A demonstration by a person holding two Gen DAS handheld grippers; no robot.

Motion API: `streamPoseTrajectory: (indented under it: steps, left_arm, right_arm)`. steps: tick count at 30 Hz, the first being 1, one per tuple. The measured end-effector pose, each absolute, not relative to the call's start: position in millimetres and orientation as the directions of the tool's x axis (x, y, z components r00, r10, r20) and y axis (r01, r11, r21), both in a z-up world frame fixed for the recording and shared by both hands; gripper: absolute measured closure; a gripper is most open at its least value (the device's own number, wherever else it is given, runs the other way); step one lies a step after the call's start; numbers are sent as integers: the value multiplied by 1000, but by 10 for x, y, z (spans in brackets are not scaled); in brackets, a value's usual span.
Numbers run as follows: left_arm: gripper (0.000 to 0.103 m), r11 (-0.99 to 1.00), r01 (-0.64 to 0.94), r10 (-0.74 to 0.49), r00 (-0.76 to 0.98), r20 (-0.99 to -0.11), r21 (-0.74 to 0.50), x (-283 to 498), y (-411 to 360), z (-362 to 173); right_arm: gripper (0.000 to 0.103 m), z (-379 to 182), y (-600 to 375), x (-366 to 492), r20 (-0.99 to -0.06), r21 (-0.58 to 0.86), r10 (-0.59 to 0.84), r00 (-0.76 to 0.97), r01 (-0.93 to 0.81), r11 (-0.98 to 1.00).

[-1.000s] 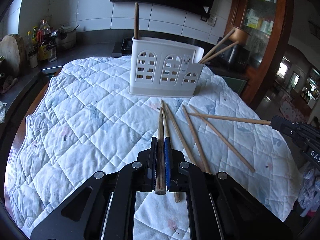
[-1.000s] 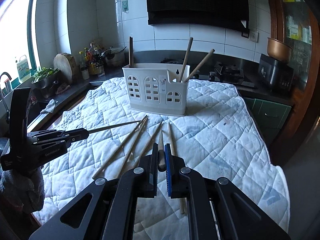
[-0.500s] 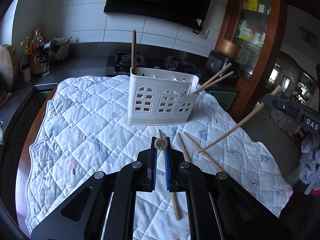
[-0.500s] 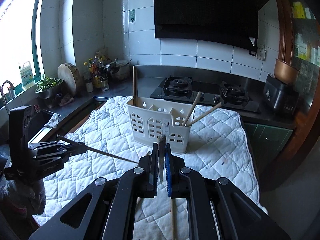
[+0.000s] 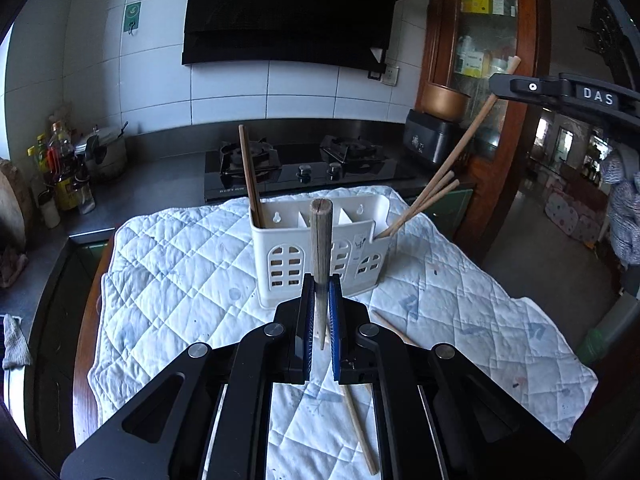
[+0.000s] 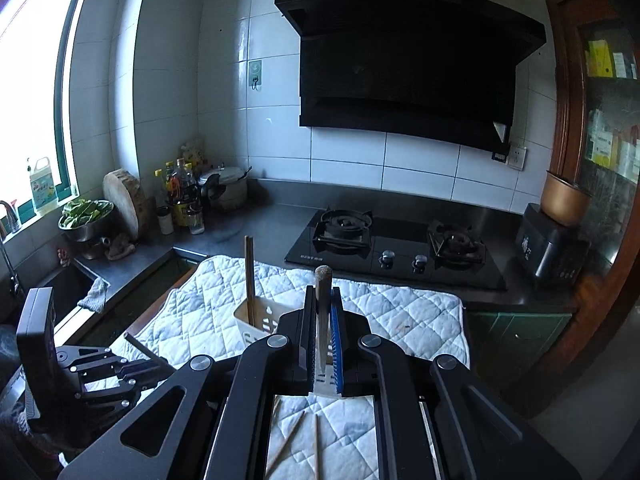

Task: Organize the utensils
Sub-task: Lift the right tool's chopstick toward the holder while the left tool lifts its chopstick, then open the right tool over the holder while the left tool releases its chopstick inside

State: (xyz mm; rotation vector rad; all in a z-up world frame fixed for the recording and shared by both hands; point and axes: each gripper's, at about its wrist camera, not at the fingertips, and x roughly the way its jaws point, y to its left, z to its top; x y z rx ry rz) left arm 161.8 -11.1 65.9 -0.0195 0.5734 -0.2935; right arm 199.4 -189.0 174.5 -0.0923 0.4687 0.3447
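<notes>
loose chopsticks (image 5: 360, 420) on quilt (image 5: 180, 260) | holder (image 5: 320, 256) ahead

A home kitchen — black glass two-burner gas hob (image 6: 394, 240) under a black range hood (image 6: 408, 60), white wall tiles (image 5: 240, 92), condiment bottles (image 6: 180, 196) on steel counter (image 6: 248, 224).

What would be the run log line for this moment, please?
left gripper: shut on chopstick | right gripper: shut on second chopstick | white holder: three chopsticks inside
</notes>
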Motion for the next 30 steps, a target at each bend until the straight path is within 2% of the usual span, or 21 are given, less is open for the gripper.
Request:
streamPoseTrajectory:
  steps: [8, 16, 20, 30]
  left_arm:
    - [97, 957, 279, -284, 845, -452, -81, 1692, -68, 1221]
    - [97, 971, 237, -234, 898, -374, -38, 1923, -125, 1611]
    - [97, 976, 215, -210, 899, -384, -30, 2117, -176, 1605]
    - [97, 982, 170, -190, 857, -480, -85, 2561, -112, 1249]
  right_arm:
    - [96, 1602, -1830, 2381, -492, 1, 276, 826, -316, 949]
    - [96, 1289, -1756, 2562, -544, 7, 277, 792, -325, 946]
    - [96, 1212, -1760, 2583, -554, 6, 279, 784, -331, 944]
    - [96, 1098, -1797, 2664, -572, 7, 269, 775, -324, 946]
